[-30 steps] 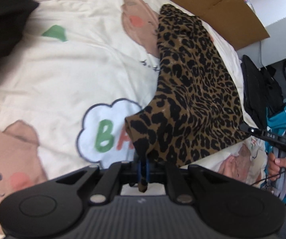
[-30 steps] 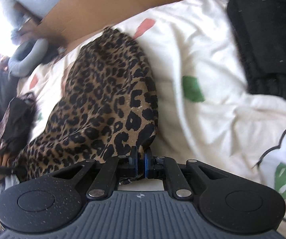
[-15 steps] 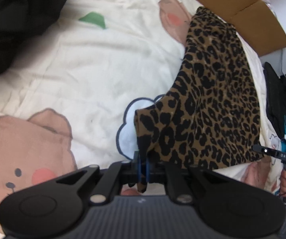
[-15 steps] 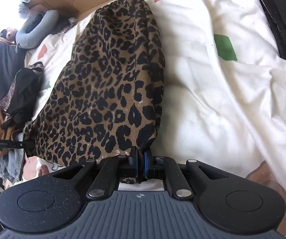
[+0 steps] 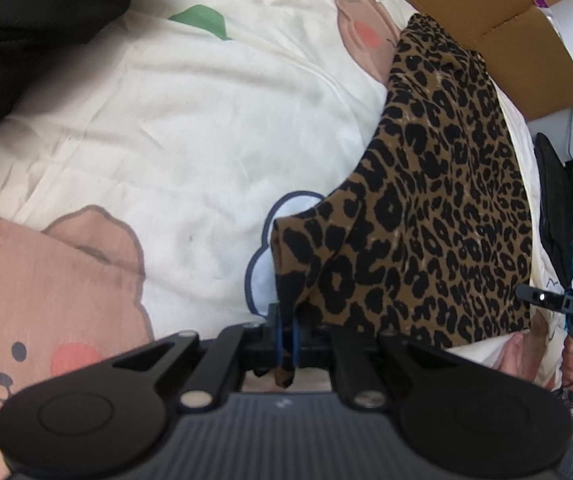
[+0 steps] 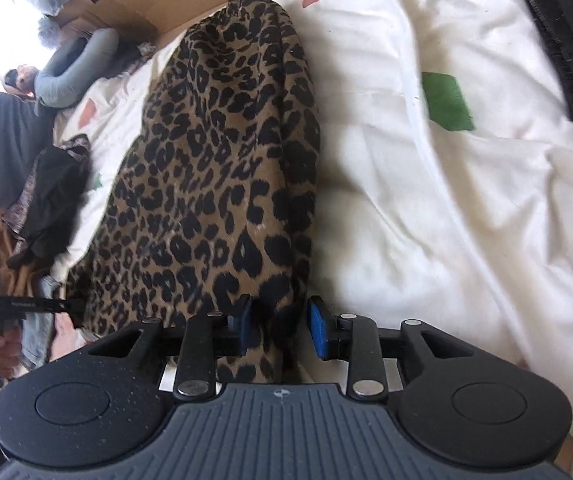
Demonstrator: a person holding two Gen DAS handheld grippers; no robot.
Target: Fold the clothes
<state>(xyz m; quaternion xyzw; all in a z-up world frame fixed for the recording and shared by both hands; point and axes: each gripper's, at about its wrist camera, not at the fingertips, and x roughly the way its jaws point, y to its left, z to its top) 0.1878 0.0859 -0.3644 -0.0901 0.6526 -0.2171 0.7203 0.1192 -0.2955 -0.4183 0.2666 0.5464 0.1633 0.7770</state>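
Note:
A leopard-print garment lies lengthwise on a cream bedspread with bear prints. My left gripper is shut on one near corner of the garment. In the right wrist view the same garment runs away from me. My right gripper has its jaws apart, with the other near corner of the cloth lying loose between the blue pads. The right gripper also shows at the right edge of the left wrist view.
Black clothing is heaped at the left wrist view's upper left and in the right wrist view's upper right. A cardboard box stands beyond the bed. Dark and brown clothes lie at the left.
My right gripper has opened and let go of its corner of the leopard garment. Both grippers have drawn the garment nearer along the bed. The left stays shut.

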